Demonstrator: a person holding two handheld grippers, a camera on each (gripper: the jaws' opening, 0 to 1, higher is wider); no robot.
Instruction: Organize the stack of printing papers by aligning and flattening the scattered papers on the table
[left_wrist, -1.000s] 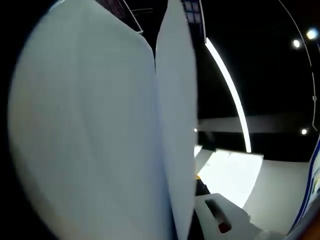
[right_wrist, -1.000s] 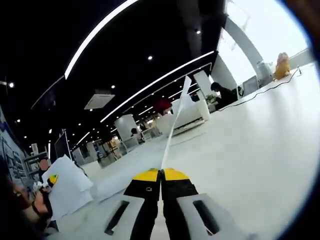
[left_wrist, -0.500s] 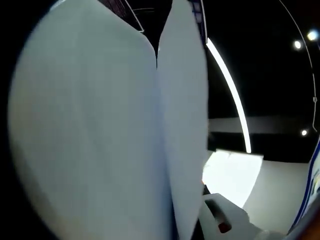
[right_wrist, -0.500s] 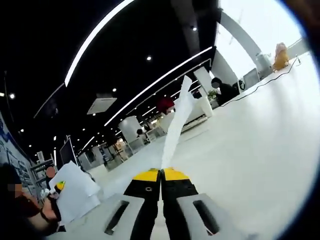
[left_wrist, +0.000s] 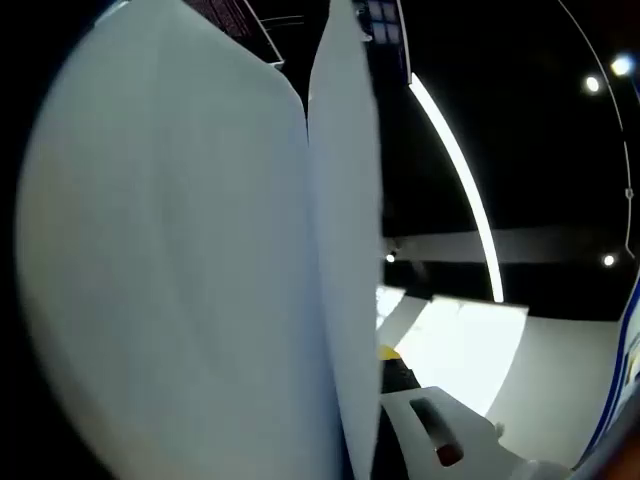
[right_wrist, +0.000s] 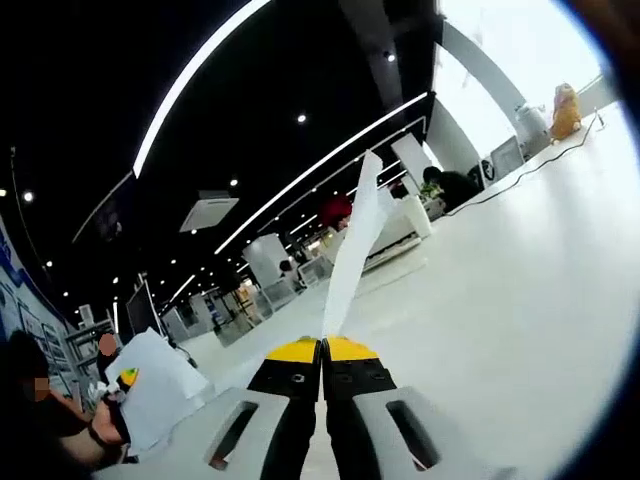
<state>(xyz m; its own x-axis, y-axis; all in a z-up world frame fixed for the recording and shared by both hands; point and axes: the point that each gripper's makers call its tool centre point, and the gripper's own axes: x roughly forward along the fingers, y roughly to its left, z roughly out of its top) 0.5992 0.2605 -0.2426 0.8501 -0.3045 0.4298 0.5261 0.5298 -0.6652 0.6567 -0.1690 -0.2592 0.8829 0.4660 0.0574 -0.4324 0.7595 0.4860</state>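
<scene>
White printing papers (left_wrist: 180, 260) stand right in front of the left gripper view's camera, two sheets bowing apart along a crease. They hide one jaw of my left gripper (left_wrist: 372, 356); the other jaw, white with a yellow tip, presses against the sheets' edge. In the right gripper view, my right gripper (right_wrist: 322, 350) is shut, its yellow-tipped jaws pinching a paper sheet (right_wrist: 352, 245) seen almost edge-on and rising up and away. At far left of that view the left gripper (right_wrist: 127, 378) holds more white paper (right_wrist: 155, 395) in a person's hand.
A white table surface (right_wrist: 500, 320) stretches to the right, with a cable along its far edge. A bright white sheet (left_wrist: 460, 345) lies beyond the left gripper's jaw. Ceiling light strips (right_wrist: 190, 85) and distant office furniture show behind.
In the left gripper view the nearer sheet's edge swung right, then back left, uncovering the yellow jaw tip again. The right gripper's sheet shows a little wider than a second ago.
</scene>
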